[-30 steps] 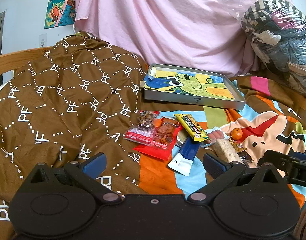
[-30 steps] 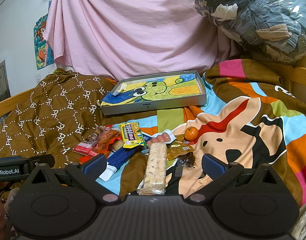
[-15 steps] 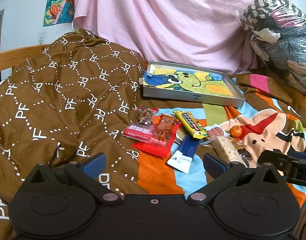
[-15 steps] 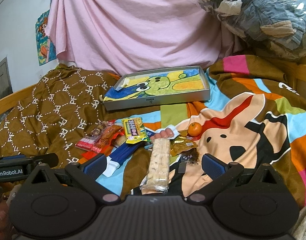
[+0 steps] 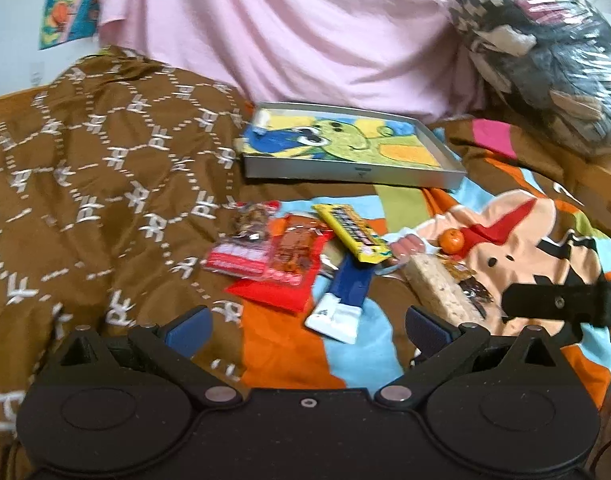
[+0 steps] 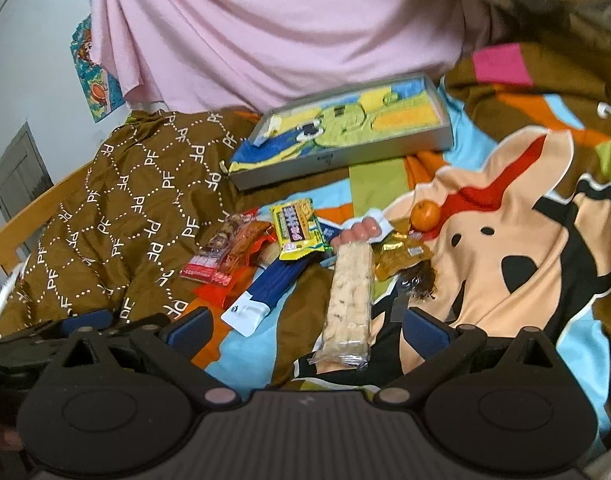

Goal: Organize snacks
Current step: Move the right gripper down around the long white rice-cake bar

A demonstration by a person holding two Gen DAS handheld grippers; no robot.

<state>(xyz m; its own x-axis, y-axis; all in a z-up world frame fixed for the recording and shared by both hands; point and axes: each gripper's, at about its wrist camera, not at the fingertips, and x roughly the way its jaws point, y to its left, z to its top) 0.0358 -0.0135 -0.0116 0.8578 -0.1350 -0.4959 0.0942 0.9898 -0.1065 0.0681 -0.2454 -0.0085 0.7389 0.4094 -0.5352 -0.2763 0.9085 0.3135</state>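
Several snacks lie in a heap on the bed. A long pale rice-crisp bar [image 6: 348, 300] points toward my right gripper [image 6: 307, 326], which is open just short of its near end. Beside it lie a blue-and-white pack [image 6: 271, 290], a yellow packet [image 6: 295, 228], red packets [image 6: 225, 258], a gold wrapper [image 6: 401, 256] and a small orange [image 6: 424, 215]. My left gripper [image 5: 307, 326] is open above the blanket, close to the blue-and-white pack [image 5: 343, 300], with red packets [image 5: 273, 258] and the yellow packet [image 5: 351, 234] beyond. The grey tray [image 5: 353, 172] with a cartoon liner sits behind the heap.
A brown patterned quilt [image 5: 105, 184] bulges on the left. A pink sheet [image 6: 273, 28] hangs behind the tray. A plastic-wrapped bundle of clothes [image 5: 545, 52] rests at the back right. The other gripper's black body [image 5: 561, 304] shows at the right of the left wrist view.
Both grippers have moved forward and lower toward the snack heap, and the right one has tilted. Both stay open and the snacks have not moved.
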